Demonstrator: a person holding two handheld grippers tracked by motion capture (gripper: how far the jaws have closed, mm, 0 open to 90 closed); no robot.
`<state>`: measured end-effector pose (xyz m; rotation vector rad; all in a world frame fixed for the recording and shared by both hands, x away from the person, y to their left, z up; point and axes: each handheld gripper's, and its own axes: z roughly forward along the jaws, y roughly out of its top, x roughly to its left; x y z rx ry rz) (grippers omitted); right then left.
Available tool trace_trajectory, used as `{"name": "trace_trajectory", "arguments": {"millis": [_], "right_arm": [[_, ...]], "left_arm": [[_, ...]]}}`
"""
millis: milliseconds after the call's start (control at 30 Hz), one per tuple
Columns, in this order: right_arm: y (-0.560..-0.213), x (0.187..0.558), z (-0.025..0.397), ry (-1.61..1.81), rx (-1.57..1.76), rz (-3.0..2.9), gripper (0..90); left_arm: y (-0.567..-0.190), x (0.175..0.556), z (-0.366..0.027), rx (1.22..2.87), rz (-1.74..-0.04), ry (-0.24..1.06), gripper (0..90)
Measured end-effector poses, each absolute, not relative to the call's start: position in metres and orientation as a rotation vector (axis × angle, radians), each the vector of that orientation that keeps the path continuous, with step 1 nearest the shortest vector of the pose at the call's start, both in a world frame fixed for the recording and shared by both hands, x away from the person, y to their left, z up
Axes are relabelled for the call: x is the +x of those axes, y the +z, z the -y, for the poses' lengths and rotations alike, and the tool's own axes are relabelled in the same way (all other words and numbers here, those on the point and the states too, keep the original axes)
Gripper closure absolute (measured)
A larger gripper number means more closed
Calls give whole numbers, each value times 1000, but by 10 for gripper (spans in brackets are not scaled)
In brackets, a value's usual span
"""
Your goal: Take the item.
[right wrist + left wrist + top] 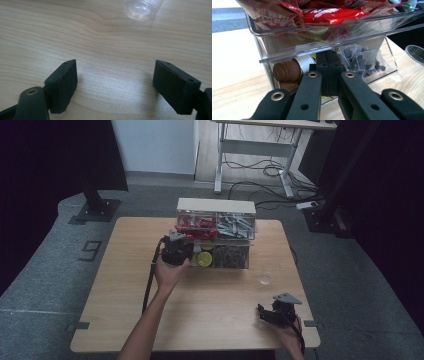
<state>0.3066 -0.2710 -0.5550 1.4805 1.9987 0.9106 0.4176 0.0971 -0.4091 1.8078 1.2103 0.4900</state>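
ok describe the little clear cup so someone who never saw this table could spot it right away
Start at the wooden table and find the clear two-tier organizer full of packets near its far edge. In front of the organizer's right end, towards the open right gripper, the clear cup stands alone on bare wood. It is small, round, see-through and looks empty, unlike the stuffed bins.

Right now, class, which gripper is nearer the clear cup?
Right. The right gripper sits just short of the cup; the left gripper is at the organizer, farther off.
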Motion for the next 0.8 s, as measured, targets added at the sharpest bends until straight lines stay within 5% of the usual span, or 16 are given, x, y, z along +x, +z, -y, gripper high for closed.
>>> {"name": "trace_trajectory", "arguments": {"millis": [800], "right_arm": [[-490, 314, 253, 1197, 1311, -1933, 434]], "left_arm": [[-415, 421, -93, 1811, -1181, 469, 898]]}}
